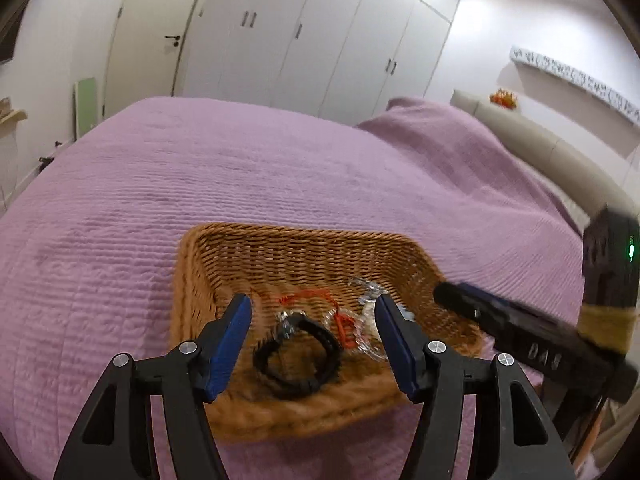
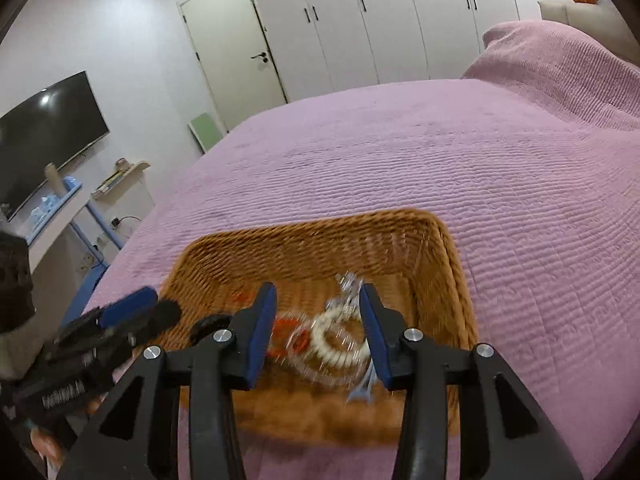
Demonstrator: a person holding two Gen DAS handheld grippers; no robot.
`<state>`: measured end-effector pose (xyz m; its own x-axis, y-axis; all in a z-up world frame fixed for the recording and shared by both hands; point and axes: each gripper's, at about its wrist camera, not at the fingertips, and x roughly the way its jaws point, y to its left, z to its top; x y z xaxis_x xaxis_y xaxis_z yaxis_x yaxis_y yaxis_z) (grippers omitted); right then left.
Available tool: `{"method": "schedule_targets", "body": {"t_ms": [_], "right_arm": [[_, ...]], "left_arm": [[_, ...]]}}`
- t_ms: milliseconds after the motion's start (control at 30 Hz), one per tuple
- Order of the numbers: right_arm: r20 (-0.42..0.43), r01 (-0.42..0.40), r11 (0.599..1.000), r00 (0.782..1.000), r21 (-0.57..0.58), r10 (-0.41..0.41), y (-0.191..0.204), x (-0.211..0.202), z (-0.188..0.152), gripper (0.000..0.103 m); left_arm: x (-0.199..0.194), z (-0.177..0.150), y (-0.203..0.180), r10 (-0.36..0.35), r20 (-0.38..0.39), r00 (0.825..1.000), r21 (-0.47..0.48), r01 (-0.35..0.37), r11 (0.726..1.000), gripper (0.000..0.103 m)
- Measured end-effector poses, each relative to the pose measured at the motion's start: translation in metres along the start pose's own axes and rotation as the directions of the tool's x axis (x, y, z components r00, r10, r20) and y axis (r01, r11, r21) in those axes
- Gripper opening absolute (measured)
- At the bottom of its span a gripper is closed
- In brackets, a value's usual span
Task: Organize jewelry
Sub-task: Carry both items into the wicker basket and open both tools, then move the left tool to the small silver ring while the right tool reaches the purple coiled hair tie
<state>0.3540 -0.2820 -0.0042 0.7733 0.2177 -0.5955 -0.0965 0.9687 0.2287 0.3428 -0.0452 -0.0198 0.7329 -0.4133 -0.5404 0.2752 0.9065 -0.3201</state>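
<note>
Wicker basket [image 1: 280, 256], on purple bedspread [image 1: 200, 168] near its front edge | holds black bracelet [image 1: 298, 350], orange cord [image 1: 340, 320], pearl bracelet [image 2: 338, 340], clear packets | left gripper [image 1: 316, 344] released, jaws apart over black bracelet | right gripper [image 2: 318, 332] released, straddling pearl bracelet, untouched

Tan wicker basket [image 1: 304, 248]; ribbed lilac bedspread [image 1: 200, 168]; perhaps pearl-white bracelet [image 2: 340, 340].

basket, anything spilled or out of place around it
Nothing stands out. The black bracelet, white bead bracelet and red cord all lie inside the basket, and none lie on the bedspread.
</note>
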Motion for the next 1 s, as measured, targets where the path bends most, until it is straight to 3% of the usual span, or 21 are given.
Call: {"method": "schedule_targets", "body": {"t_ms": [200,433,633,867,1000], "right_arm": [[0.03,0.002,0.999,1.0,-0.052,-0.001,0.025,-0.052,-0.047,0.045],[-0.047,0.0,0.996,0.999,-0.09,-0.004,0.051,-0.066,-0.111,0.045],[-0.159,0.02,0.994,0.987,-0.105,-0.036,0.059,-0.038,-0.144,0.045],[-0.219,0.032,0.987,0.974,-0.157,-0.066,0.064,-0.019,-0.149,0.045],[-0.247,0.05,0.985,0.965,-0.165,-0.091,0.064,-0.012,-0.152,0.035]], "left_arm": [[-0.059,-0.045,0.002,0.006,0.045,0.999,-0.07,-0.003,0.998,0.066],[-0.1,-0.105,-0.002,0.096,-0.008,0.995,-0.083,-0.096,0.992,0.066],[-0.093,-0.135,-0.002,0.128,-0.084,0.988,-0.078,-0.135,0.988,0.065],[-0.069,-0.15,0.005,0.122,-0.176,0.977,-0.09,-0.139,0.986,0.065],[-0.066,-0.152,-0.001,0.115,-0.186,0.976,-0.063,-0.129,0.99,0.063]]}}
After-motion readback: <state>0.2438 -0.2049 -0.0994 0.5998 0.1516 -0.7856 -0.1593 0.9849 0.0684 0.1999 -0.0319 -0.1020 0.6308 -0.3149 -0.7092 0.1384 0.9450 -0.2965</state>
